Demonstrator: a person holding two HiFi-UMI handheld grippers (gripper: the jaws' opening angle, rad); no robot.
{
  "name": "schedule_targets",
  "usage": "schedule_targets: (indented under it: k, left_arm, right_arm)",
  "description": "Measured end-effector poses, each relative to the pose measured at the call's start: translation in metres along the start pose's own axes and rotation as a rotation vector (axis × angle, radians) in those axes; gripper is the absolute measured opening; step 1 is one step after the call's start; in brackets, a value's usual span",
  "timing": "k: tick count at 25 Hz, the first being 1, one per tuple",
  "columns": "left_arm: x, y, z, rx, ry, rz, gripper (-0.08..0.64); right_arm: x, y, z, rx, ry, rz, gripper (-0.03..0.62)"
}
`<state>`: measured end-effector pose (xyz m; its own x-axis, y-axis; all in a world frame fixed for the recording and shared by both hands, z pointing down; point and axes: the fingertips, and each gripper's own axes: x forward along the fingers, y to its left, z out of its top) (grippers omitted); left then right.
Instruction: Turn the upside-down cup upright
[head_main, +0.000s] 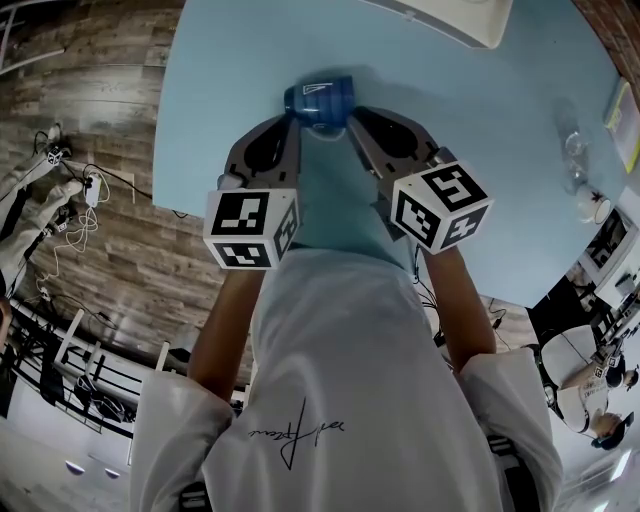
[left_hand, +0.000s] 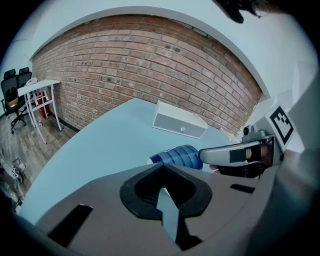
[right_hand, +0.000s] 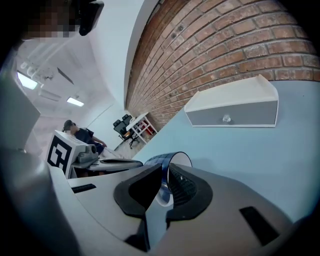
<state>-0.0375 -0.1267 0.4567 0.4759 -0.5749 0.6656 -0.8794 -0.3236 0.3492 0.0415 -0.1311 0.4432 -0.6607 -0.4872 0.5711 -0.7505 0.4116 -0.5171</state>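
**Cup on its side, rim pinched**

The right gripper's (right_hand: 165, 171) jaws pinch the rim of the blue cup (head_main: 320, 98), one jaw inside the mouth and one outside. The cup lies sideways, mouth toward 3 o'clock in the head view. The left gripper's (left_hand: 162, 167) jaws are pressed together, empty, by the cup's 9 o'clock end. Pale tabletop (head_main: 480, 150) lies beneath, with a white box (right_hand: 232, 107) at 12 o'clock.

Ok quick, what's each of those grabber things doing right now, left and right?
Left gripper: closed, holding nothing; the blue cup is just beyond its tips.
Right gripper: closed on the blue cup's rim.
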Motion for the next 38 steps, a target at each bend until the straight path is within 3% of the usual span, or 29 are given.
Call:
schedule_targets:
  k: [6,22,38]
  left_arm:
    - [0.001,0.000,0.000,-0.020,-0.005,-0.011,0.011]
    - [0.002,0.008,0.003,-0.022,-0.001,0.007,0.011]
    - [0.004,0.005,-0.003,-0.012,0.007,0.006,0.011]
  right_arm:
    - [0.001,0.000,-0.001,0.015,0.010,0.046,0.023]
    - [0.007,0.009,-0.006,0.187,0.015,0.229,0.023]
    - [0.002,0.011,-0.015,0.211,0.029,0.236,0.023]
